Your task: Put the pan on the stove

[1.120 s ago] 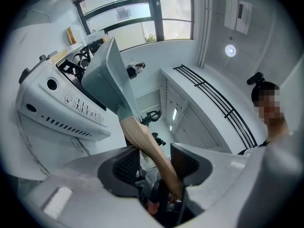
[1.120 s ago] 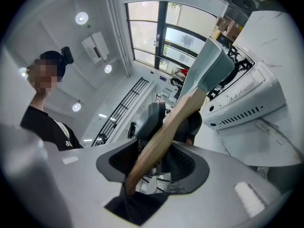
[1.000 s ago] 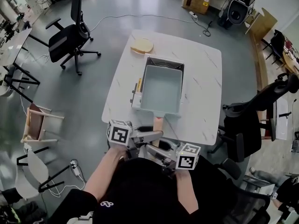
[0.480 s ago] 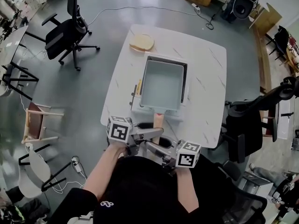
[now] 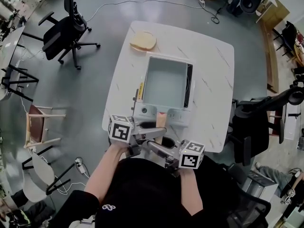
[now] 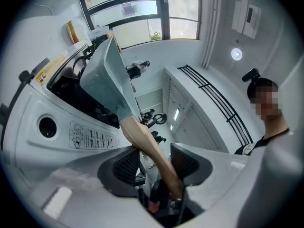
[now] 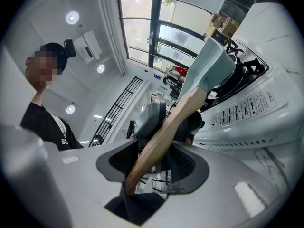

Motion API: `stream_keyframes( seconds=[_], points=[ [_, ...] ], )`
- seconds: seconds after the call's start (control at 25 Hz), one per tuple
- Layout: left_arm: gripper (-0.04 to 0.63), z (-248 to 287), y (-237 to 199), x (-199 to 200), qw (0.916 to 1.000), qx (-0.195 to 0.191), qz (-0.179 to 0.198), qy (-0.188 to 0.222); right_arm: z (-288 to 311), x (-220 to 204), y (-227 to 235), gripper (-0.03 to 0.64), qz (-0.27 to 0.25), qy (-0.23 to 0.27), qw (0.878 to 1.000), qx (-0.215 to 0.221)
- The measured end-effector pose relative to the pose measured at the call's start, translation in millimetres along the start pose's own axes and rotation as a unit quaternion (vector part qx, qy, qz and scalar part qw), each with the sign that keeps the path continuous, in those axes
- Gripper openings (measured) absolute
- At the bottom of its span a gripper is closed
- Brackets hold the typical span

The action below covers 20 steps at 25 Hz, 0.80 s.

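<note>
The pale blue-grey rectangular pan (image 5: pixel 164 82) lies over the white tabletop stove (image 5: pixel 178 114), a black strip of burner showing along its right side. Its wooden handle (image 5: pixel 161 120) points back at me. My left gripper (image 5: pixel 159 134) and right gripper (image 5: pixel 159 148) both grip that handle, one behind the other. In the left gripper view the handle (image 6: pixel 142 137) runs between the jaws of my left gripper (image 6: pixel 151 163) up to the pan (image 6: pixel 107 75). In the right gripper view the handle (image 7: pixel 166 132) crosses between the jaws of my right gripper (image 7: pixel 154 163).
The stove stands on a white marble-look table (image 5: pixel 213 70). A slice of bread (image 5: pixel 143 42) lies at its far left corner. Black office chairs stand at the far left (image 5: pixel 61 30) and close to the table's right side (image 5: pixel 259 122). Cables trail on the grey floor.
The pan has slid away from me onto the stove: its body now covers the burner and the stove's front panel shows. Both grippers kept hold of the handle.
</note>
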<state>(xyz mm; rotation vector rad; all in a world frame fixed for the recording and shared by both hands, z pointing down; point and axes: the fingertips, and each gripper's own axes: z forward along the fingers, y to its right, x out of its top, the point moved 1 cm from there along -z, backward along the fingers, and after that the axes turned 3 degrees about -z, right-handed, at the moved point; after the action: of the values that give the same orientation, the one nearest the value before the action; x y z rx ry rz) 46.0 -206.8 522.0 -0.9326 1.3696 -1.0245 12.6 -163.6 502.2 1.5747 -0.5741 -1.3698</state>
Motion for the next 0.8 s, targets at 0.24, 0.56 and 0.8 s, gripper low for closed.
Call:
stream_keyframes(
  seconds=[0.24, 0.56, 0.8],
  points=[
    [0.204, 1.5, -7.3, 9.9, 0.9999, -0.002, -0.012, -0.003, 4.8, 7.1, 10.5, 0.195, 0.002, -0.001, 1.0, -0.008],
    [0.204, 5.6, -17.6, 19.5, 0.9999, -0.01, -0.007, -0.01, 6.9, 15.4, 22.0, 0.195, 0.008, 0.002, 1.0, -0.017],
    [0.204, 8.5, -24.6, 20.8, 0.9998, -0.008, -0.015, -0.015, 6.5, 16.6, 29.3, 0.196, 0.012, 0.002, 1.0, -0.022]
  ],
)
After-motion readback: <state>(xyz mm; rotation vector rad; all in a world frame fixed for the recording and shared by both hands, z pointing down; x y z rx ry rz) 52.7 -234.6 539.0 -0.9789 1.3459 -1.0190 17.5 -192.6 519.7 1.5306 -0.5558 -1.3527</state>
